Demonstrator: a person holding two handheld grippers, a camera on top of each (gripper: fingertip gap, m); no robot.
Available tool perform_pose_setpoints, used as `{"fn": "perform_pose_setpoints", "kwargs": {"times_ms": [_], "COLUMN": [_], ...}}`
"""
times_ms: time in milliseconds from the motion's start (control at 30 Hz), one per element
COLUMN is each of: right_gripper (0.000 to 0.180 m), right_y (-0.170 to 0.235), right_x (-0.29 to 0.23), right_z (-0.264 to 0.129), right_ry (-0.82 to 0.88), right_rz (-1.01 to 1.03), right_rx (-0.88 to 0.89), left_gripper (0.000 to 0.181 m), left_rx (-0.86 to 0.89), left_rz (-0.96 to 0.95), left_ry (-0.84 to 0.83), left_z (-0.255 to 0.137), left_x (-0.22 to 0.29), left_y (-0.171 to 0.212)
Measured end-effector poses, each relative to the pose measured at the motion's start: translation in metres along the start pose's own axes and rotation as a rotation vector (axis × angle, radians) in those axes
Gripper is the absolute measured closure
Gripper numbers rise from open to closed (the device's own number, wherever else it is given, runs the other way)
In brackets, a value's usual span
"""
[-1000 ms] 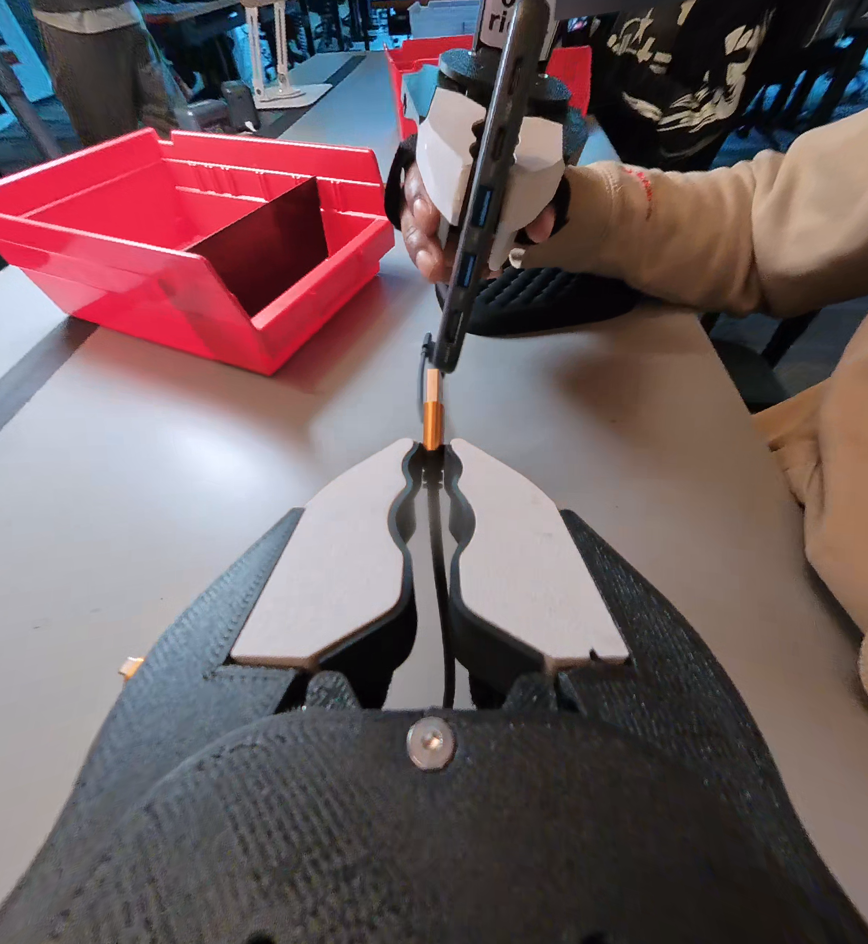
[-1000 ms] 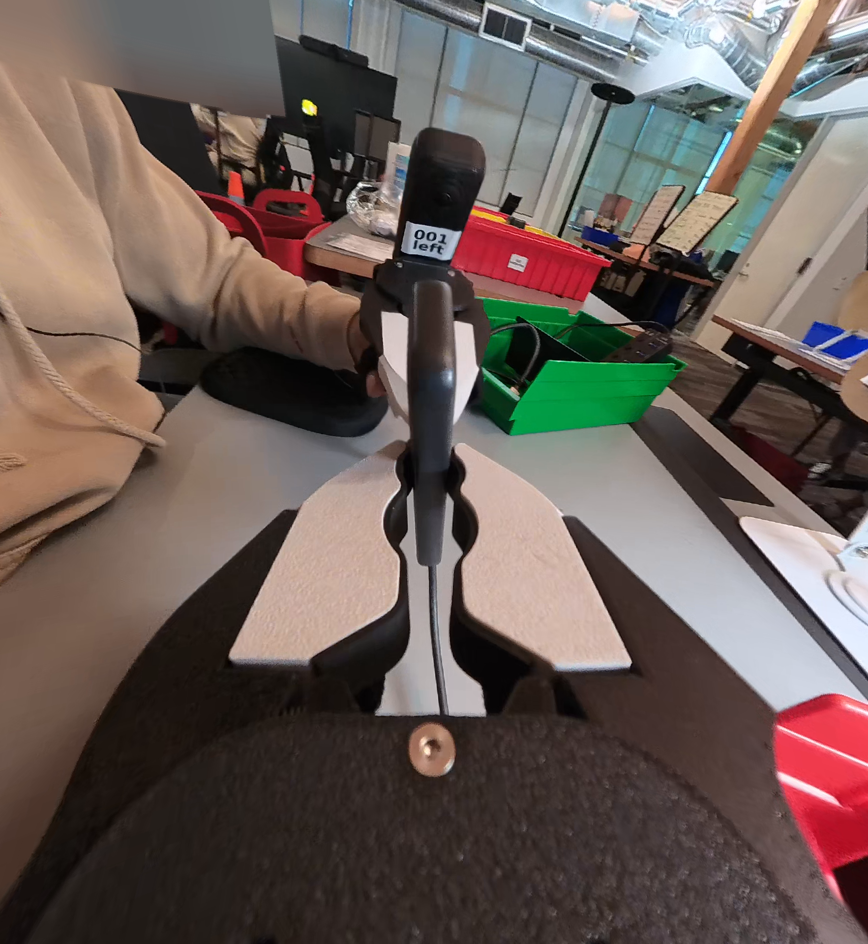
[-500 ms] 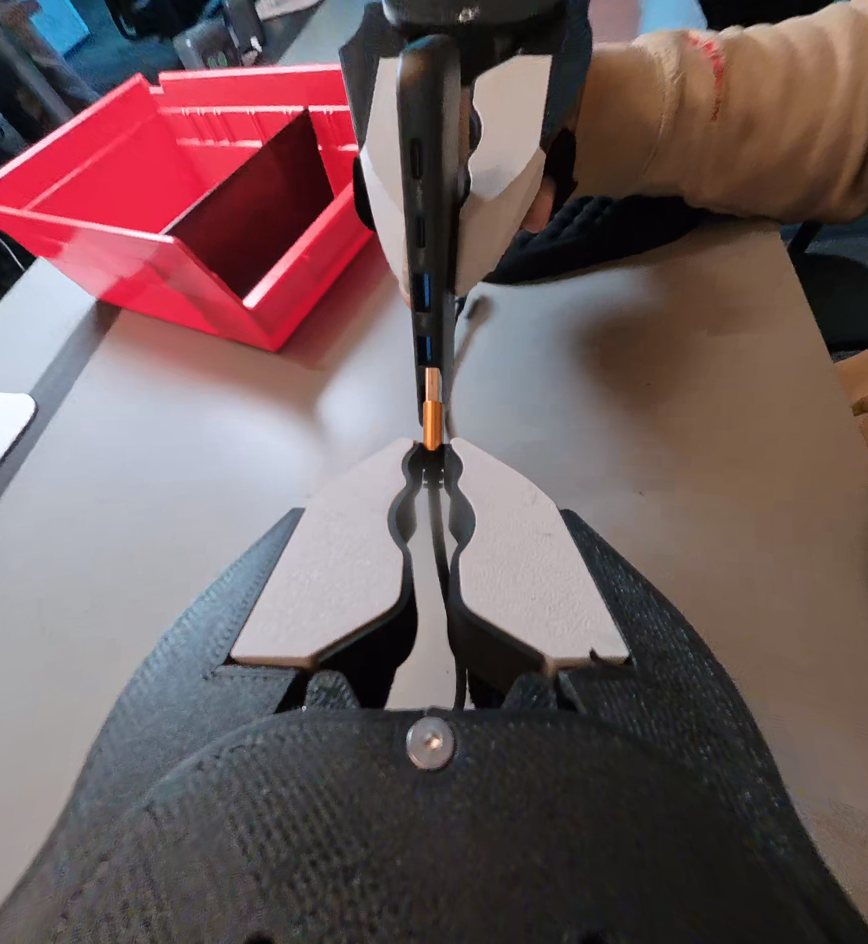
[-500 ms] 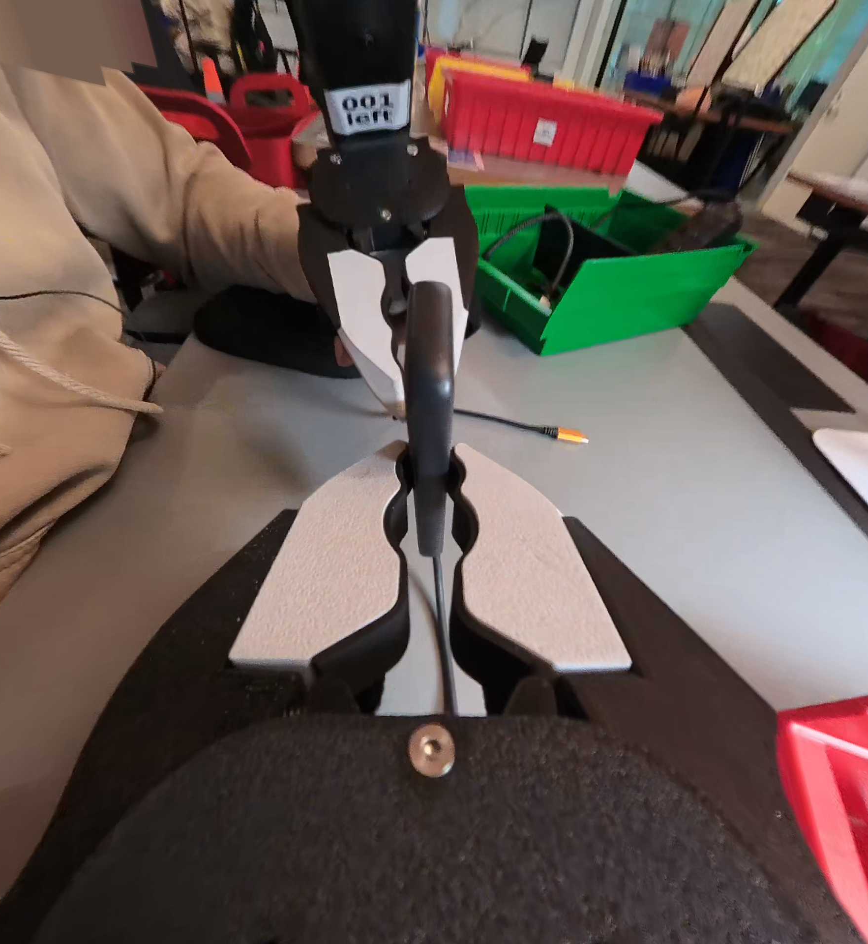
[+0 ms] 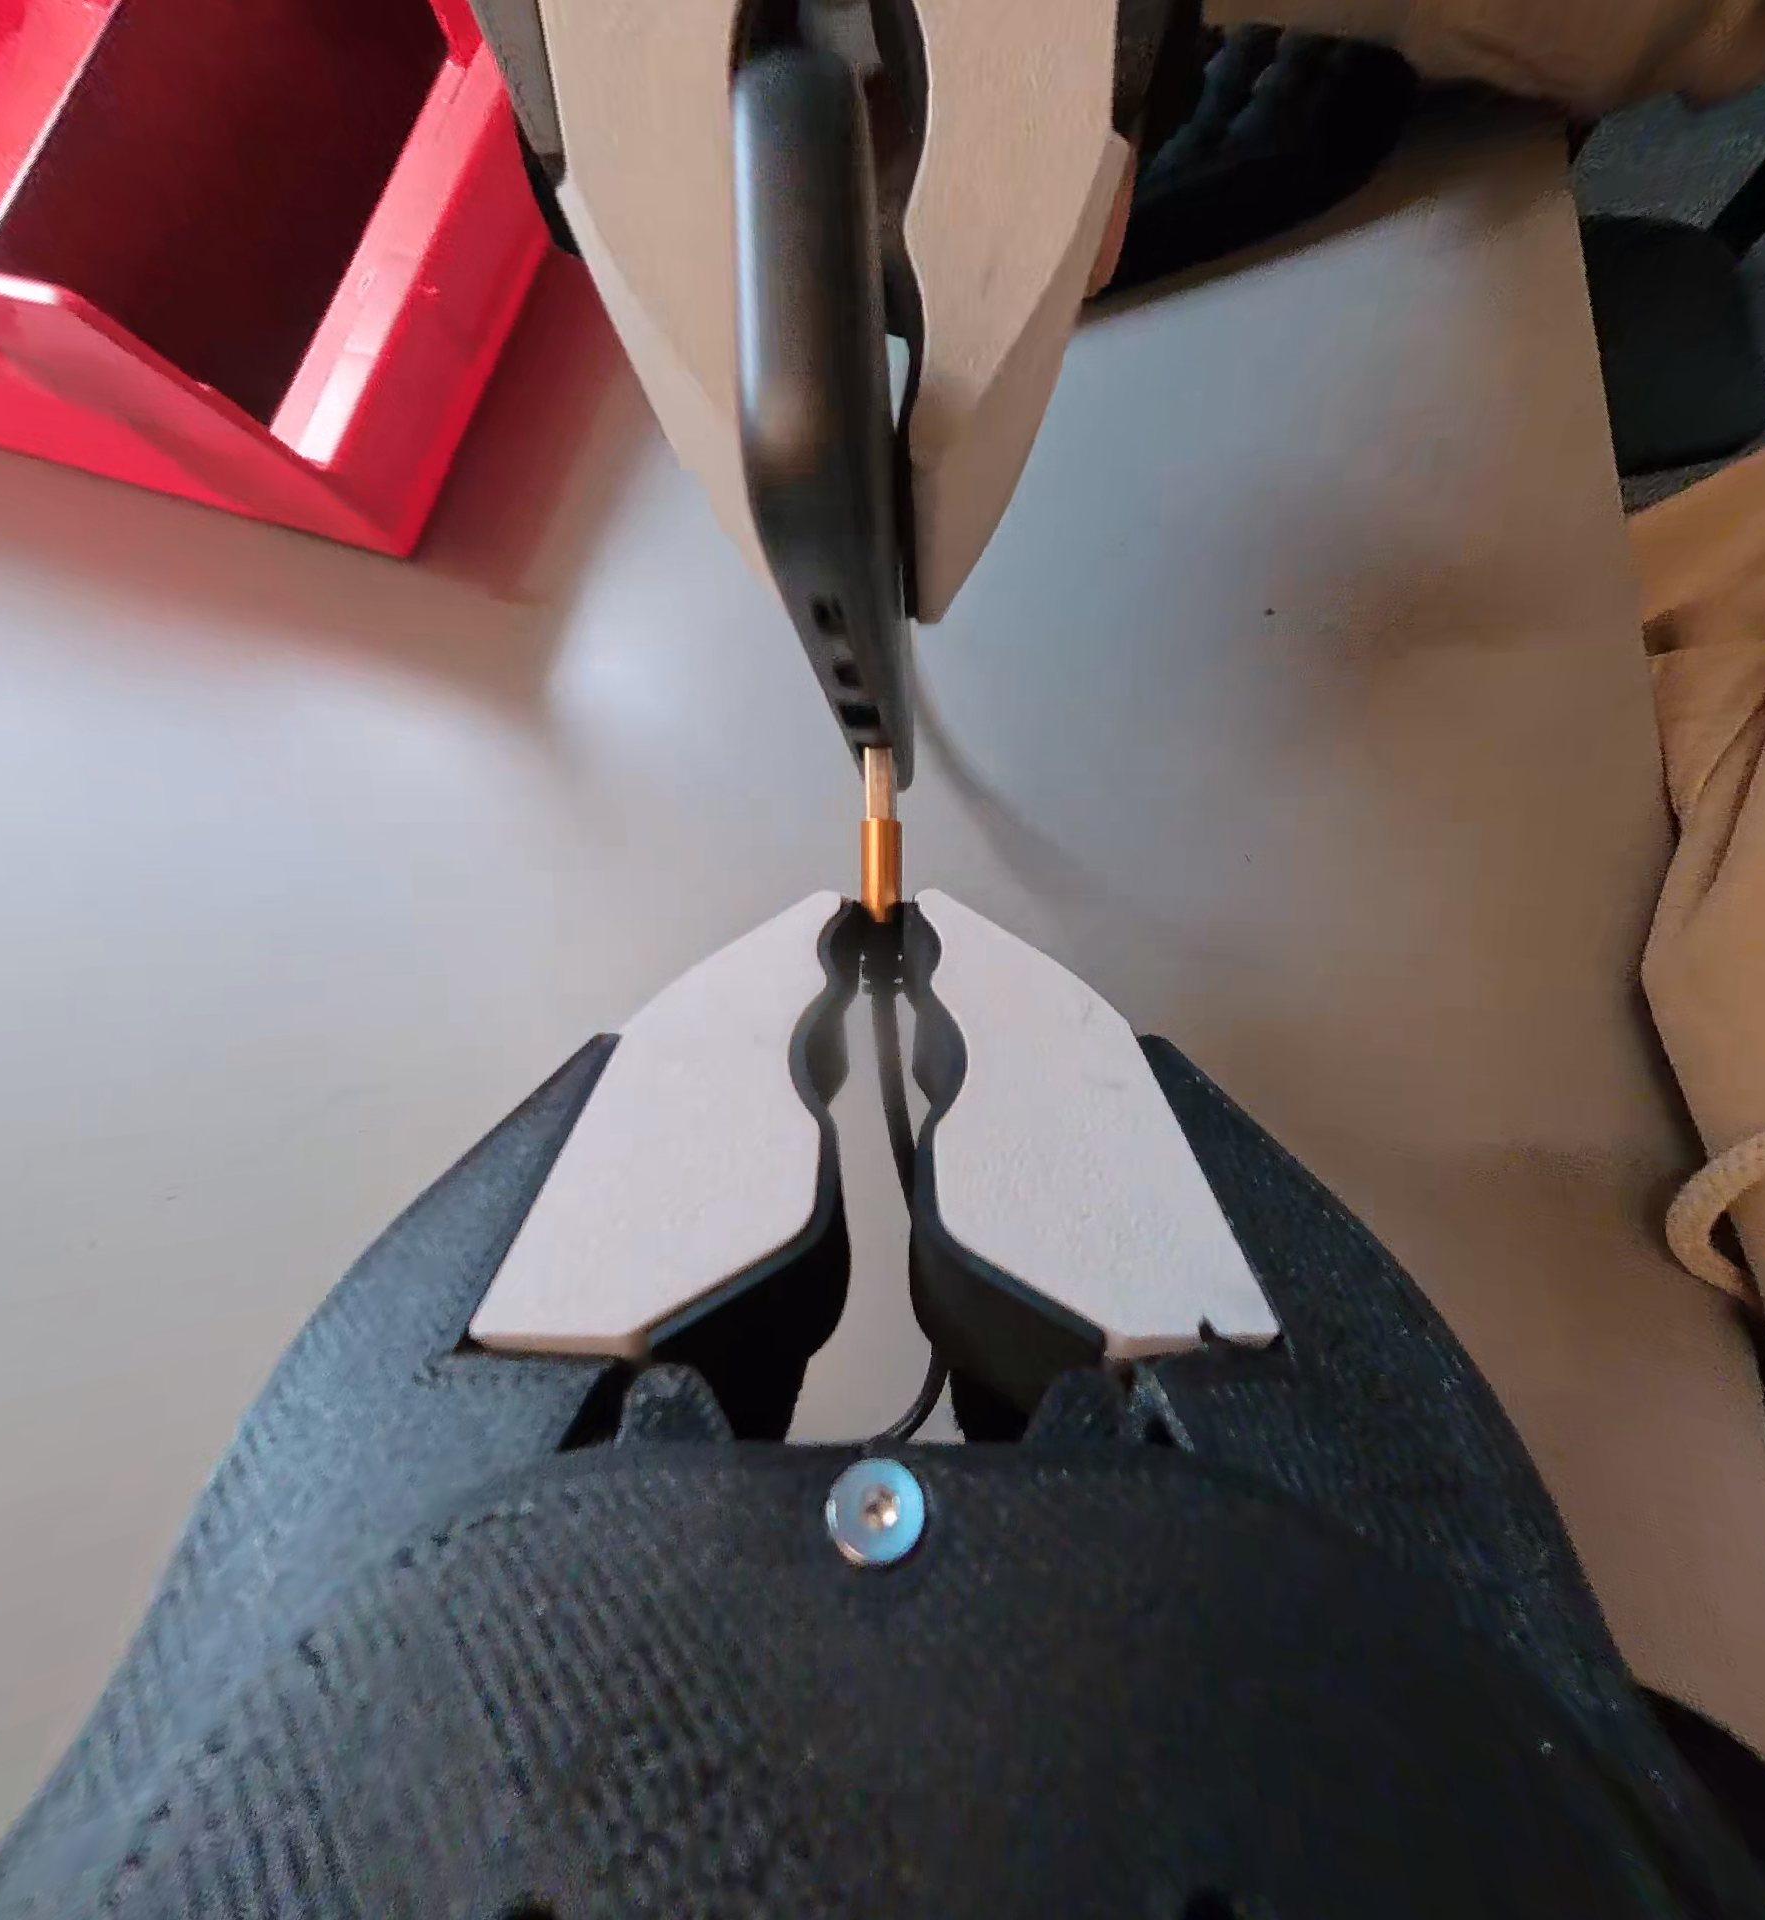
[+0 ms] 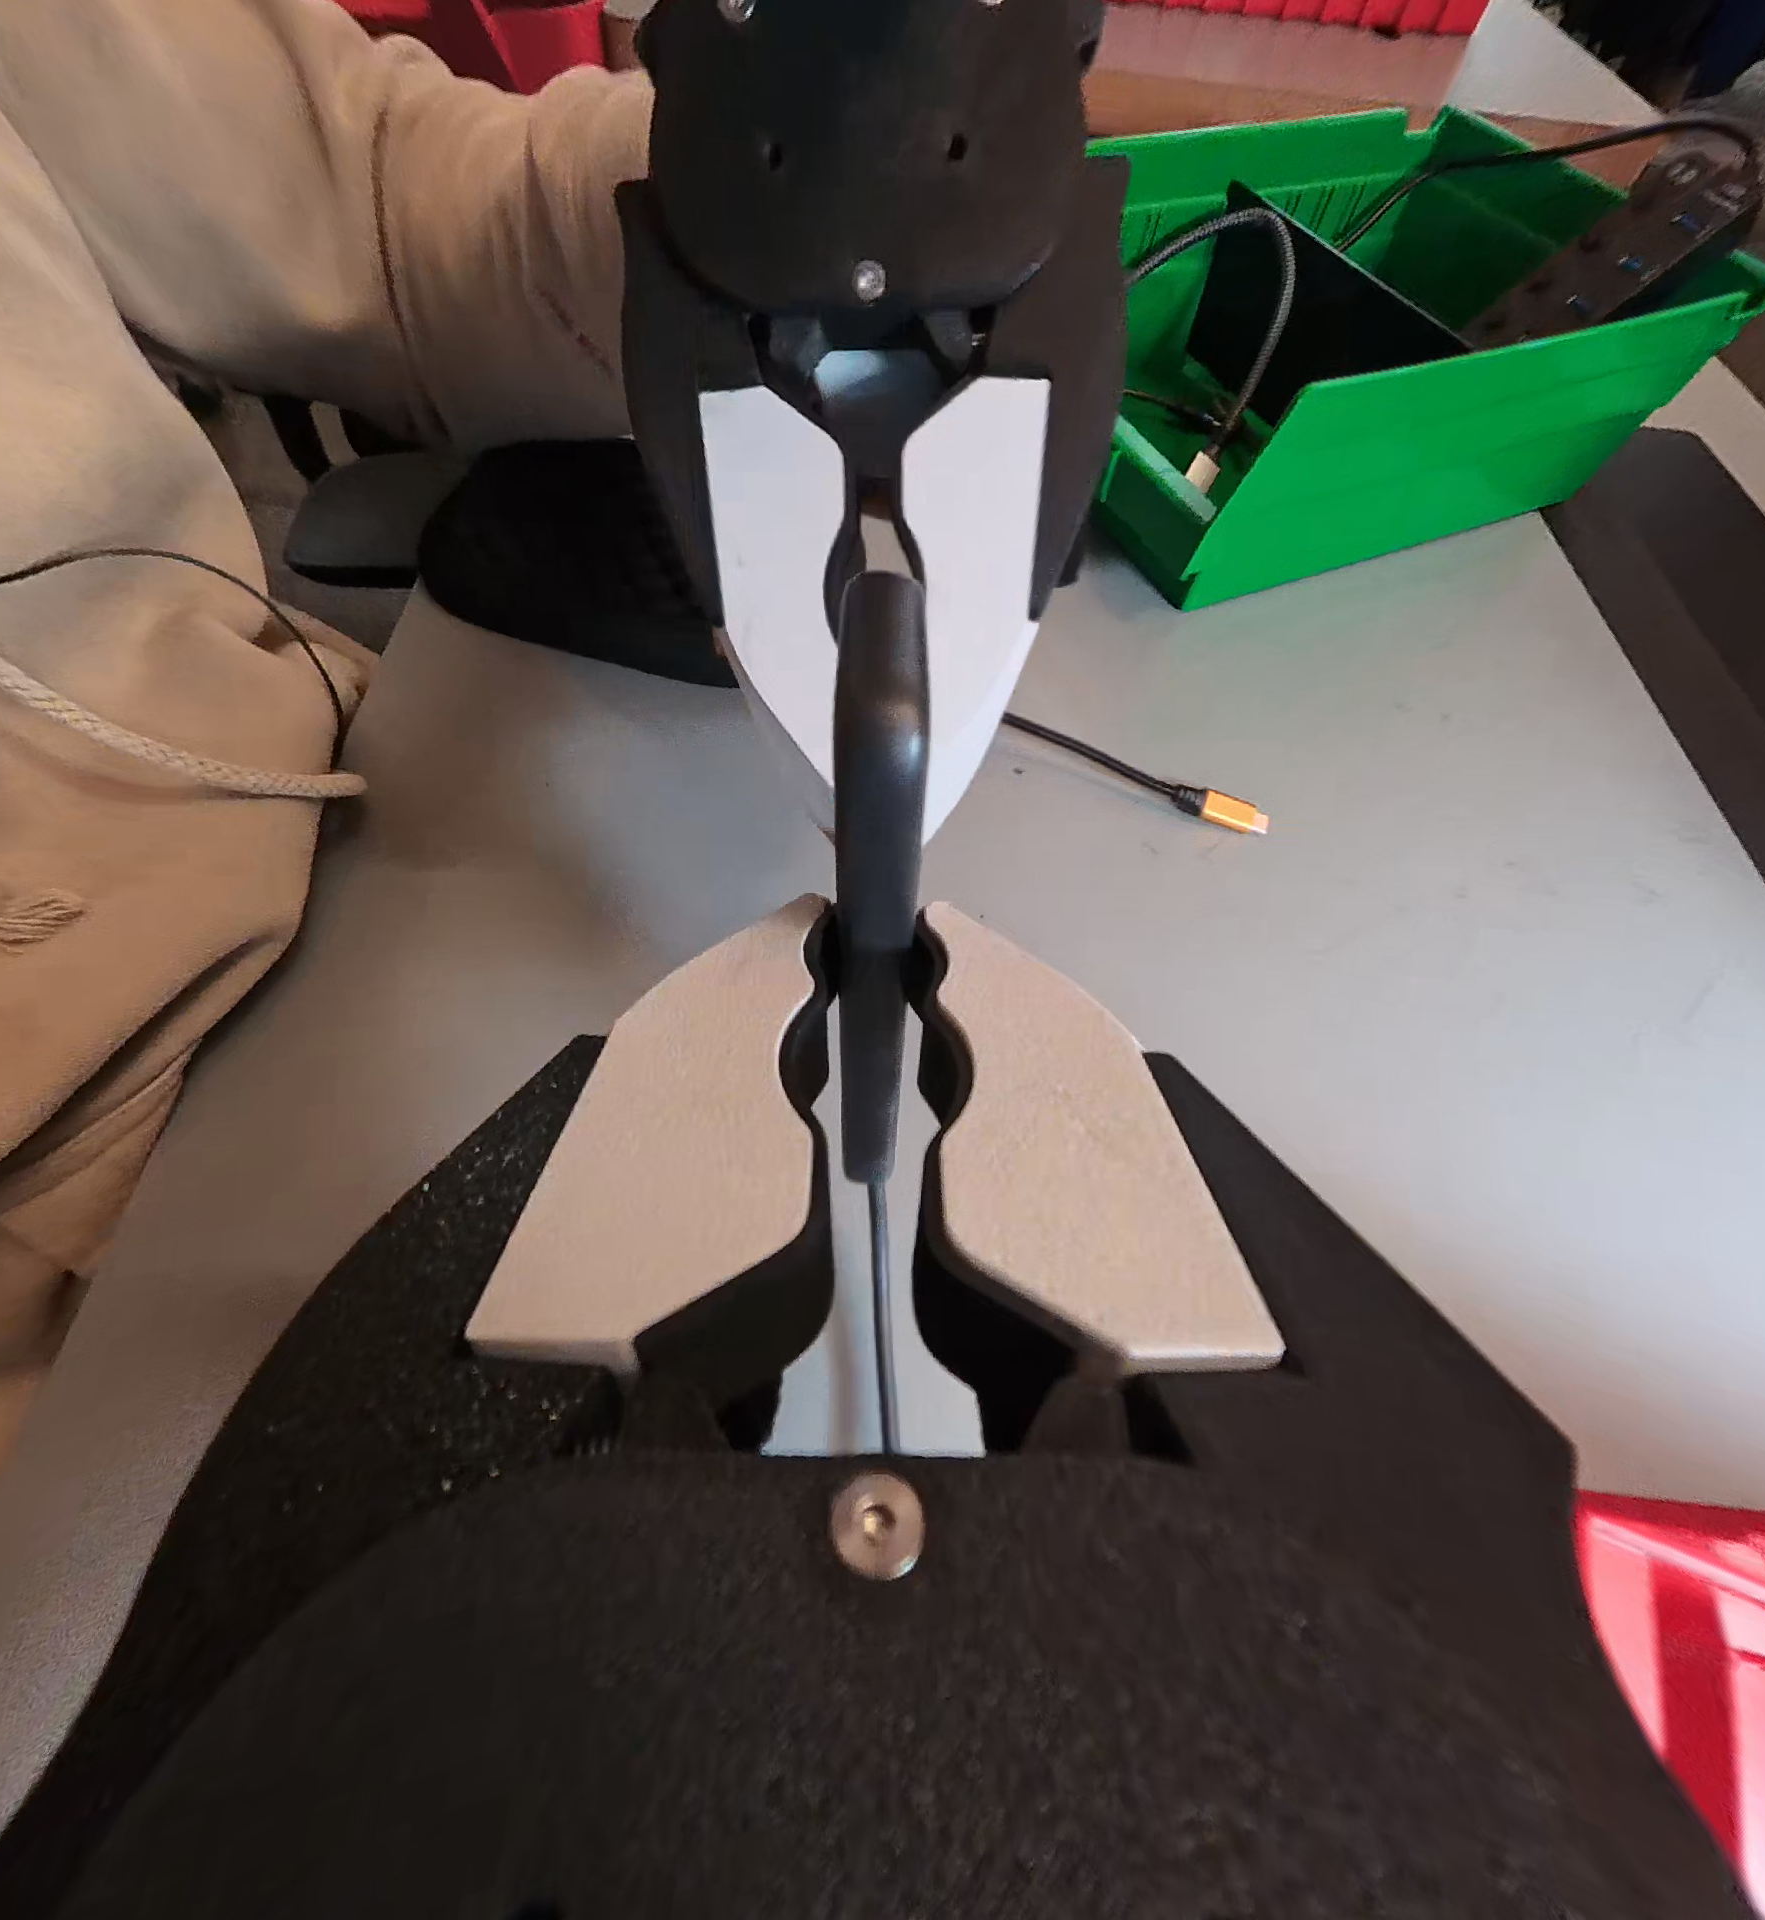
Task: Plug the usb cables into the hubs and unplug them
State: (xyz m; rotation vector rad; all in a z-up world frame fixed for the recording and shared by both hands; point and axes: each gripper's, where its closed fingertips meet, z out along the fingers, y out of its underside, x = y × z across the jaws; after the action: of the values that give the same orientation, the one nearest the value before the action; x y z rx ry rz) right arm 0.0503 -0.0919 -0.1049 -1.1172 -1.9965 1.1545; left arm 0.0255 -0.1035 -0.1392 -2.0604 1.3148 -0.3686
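My left gripper (image 5: 879, 914) is shut on an orange USB plug (image 5: 879, 860) of a black cable. The plug's metal tip touches the lower end of a black USB hub (image 5: 818, 395), at one of its ports; how far it sits in I cannot tell. My right gripper (image 6: 879, 935) is shut on that hub (image 6: 880, 790) and holds it above the grey table (image 6: 1377, 987). In the left wrist view the right gripper's pale fingers (image 5: 1003, 312) grip the hub from above. The cable's other orange plug (image 6: 1233, 814) lies loose on the table.
A red bin (image 5: 182, 260) stands at the far left in the left wrist view; its corner (image 6: 1730, 1662) shows at lower right in the right wrist view. A green bin (image 6: 1429, 416) with cables and another hub (image 6: 1626, 249) stands at the back right. A beige sleeve (image 6: 130, 727) is on the left.
Both grippers have moved closer together and tilted down toward the table. The orange plug now meets the hub's lowest port; the hub has turned end-on to the left view.
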Motion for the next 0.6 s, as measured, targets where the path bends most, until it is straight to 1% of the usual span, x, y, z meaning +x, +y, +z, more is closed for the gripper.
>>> {"fn": "perform_pose_setpoints", "kwargs": {"times_ms": [33, 133, 200, 367, 467, 533, 600], "right_gripper": [0.167, 0.168, 0.168, 0.168, 0.168, 0.168, 0.166], "right_y": [-0.004, -0.016, -0.023, -0.043, -0.051, -0.054, -0.054], "right_x": [0.001, 0.005, 0.007, 0.01, 0.014, 0.019, 0.025], "right_z": [-0.001, -0.007, -0.011, -0.021, -0.023, -0.023, -0.023], "right_ry": [0.0, 0.006, -0.002, -0.062, -0.059, -0.025, 0.003], "right_rz": [-0.002, -0.004, 0.014, 0.114, 0.138, 0.147, 0.168], "right_rx": [-0.002, 0.038, 0.099, 0.317, 0.404, 0.44, 0.438], "left_gripper": [0.173, 0.173, 0.173, 0.173, 0.173, 0.173, 0.173], "left_rx": [0.0, 0.022, 0.069, 0.279, 0.396, 0.458, 0.512], "left_rz": [0.0, 0.0, -0.017, -0.154, -0.248, -0.301, -0.341], "left_ry": [0.004, 0.012, 0.024, 0.132, 0.197, 0.216, 0.245], "left_z": [-0.002, -0.009, -0.013, -0.021, -0.027, -0.032, -0.038], "left_x": [-0.002, -0.007, -0.009, -0.008, -0.01, -0.015, -0.018], "left_y": [-0.004, -0.014, -0.02, -0.035, -0.04, -0.042, -0.043]}}
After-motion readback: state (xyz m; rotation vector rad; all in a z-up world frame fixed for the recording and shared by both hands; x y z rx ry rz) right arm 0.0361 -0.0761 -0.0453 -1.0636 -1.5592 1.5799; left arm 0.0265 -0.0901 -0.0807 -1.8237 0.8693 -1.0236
